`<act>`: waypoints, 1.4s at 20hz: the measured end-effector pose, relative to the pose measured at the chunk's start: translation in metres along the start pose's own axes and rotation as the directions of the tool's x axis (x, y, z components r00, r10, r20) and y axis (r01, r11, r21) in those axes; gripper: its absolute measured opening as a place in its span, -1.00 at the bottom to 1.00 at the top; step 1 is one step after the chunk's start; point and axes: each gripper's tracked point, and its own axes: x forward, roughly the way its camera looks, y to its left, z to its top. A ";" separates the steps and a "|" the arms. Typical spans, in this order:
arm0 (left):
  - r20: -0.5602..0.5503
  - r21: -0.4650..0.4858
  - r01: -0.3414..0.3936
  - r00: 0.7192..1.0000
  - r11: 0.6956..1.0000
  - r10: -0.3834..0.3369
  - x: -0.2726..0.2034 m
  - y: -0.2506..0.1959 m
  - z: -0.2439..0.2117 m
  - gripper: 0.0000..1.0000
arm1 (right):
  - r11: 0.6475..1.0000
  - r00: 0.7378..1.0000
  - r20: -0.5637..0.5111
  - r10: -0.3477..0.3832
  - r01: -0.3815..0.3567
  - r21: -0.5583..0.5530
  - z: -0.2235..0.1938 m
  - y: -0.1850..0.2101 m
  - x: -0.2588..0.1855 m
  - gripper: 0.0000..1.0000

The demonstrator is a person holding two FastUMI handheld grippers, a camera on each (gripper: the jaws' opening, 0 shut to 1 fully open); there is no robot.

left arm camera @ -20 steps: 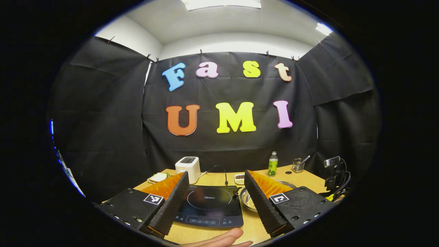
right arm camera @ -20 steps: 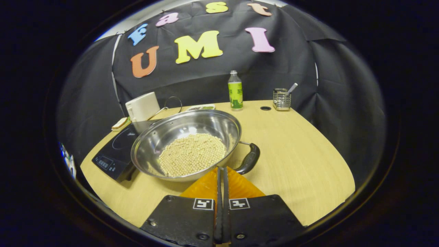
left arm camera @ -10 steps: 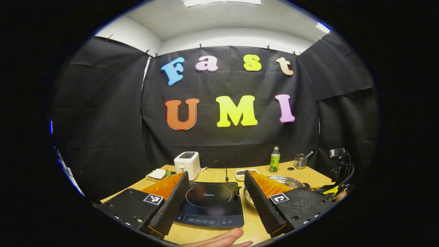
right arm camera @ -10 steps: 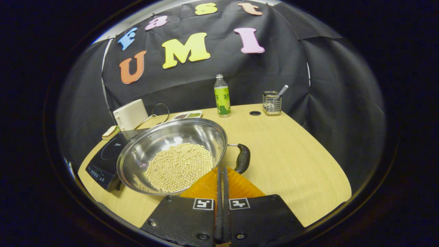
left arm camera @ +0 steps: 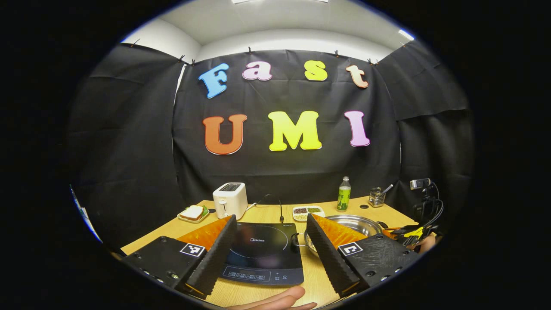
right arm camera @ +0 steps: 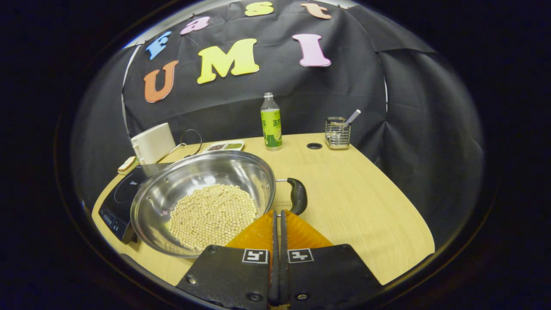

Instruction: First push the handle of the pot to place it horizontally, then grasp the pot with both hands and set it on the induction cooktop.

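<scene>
Left gripper view: left gripper (left arm camera: pixel 271 247), jaws spread wide, empty. Induction cooktop (left arm camera: pixel 262 254) straight ahead between fingers; pot (left arm camera: pixel 357 222) beyond the right finger, partly hidden.

Right gripper view: right gripper (right arm camera: pixel 278 215), jaws pressed together, empty. Pot ahead-left; handle (right arm camera: pixel 298 196) just ahead-right of tips, long axis running fore-aft. Nearer hand: right.
</scene>
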 end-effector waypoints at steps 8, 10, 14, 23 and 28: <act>-0.048 -0.011 0.012 0.999 1.000 -0.012 0.015 -0.009 -0.017 0.93 | 1.000 1.000 0.015 0.020 -0.020 0.003 0.004 -0.003 0.008 -0.92; -0.059 -0.010 0.014 0.998 1.000 -0.014 0.020 -0.011 -0.021 0.94 | 1.000 1.000 0.017 0.021 -0.021 -0.001 0.005 -0.003 0.010 -0.92; -0.081 -0.007 0.030 0.996 1.000 -0.030 0.032 -0.020 -0.030 0.93 | 1.000 0.999 0.029 0.026 -0.026 -0.001 0.007 -0.004 0.014 -0.92; -0.148 -0.029 0.070 0.986 0.997 -0.073 0.074 -0.039 -0.051 0.93 | 0.998 0.998 0.033 0.061 -0.062 0.010 0.012 -0.006 0.012 -0.92; -0.207 -0.041 0.083 0.974 0.996 -0.090 0.101 -0.050 -0.073 0.93 | 0.998 0.994 0.091 0.058 -0.057 -0.008 0.037 -0.009 0.002 -0.30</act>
